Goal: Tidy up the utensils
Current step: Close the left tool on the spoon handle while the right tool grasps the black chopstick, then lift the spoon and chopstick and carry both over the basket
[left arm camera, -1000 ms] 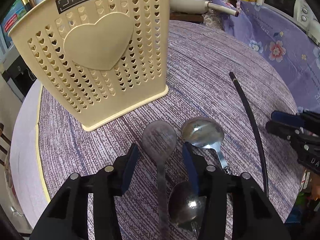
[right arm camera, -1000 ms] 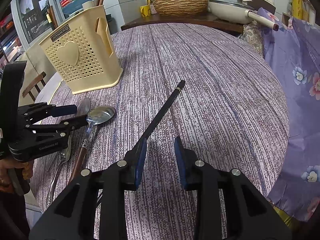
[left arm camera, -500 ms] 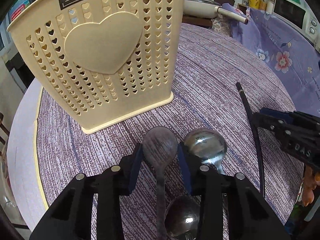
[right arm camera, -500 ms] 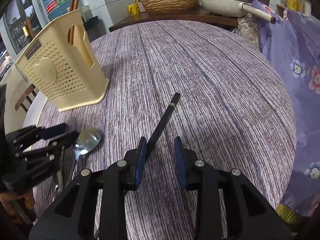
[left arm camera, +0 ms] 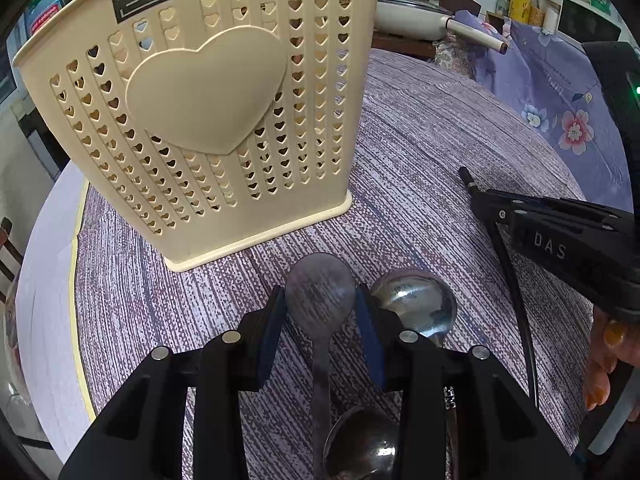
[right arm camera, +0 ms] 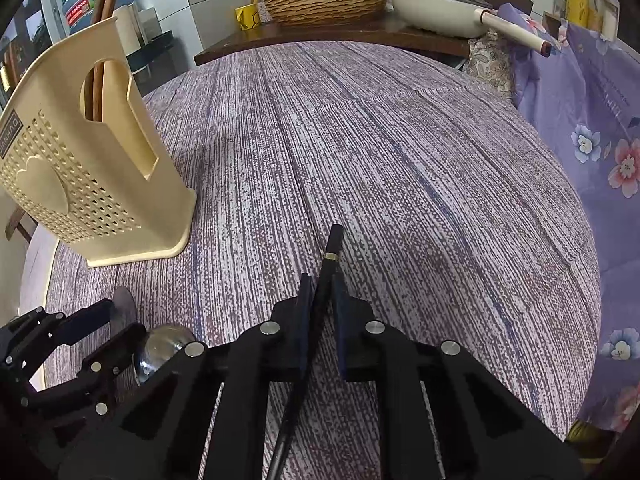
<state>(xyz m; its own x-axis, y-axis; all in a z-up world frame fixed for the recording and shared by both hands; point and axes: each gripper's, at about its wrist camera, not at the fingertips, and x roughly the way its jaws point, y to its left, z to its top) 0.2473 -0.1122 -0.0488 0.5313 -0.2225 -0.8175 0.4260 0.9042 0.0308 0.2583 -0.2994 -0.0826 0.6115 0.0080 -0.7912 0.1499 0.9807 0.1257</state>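
Pickup step: left tongs (left arm camera: pixel 320 312) straddle dull spoon (left arm camera: pixel 320 296) bowl on counter (right arm camera: pixel 400 160), jaws near-touching, grip unconfirmed; right tongs (right arm camera: pixel 322 288) pinched on black chopstick (right arm camera: pixel 334 240); next prob. lift both to holder (left arm camera: pixel 208 120) ahead.

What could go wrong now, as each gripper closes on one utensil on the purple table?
The left gripper grips the dull grey metal spoon across its rounded bowl, so it may slip or twist. The shiny steel spoon lies against the right-hand finger and could be dragged along. The right gripper holds the thin black chopstick near one end; the long free part may swing when lifted.
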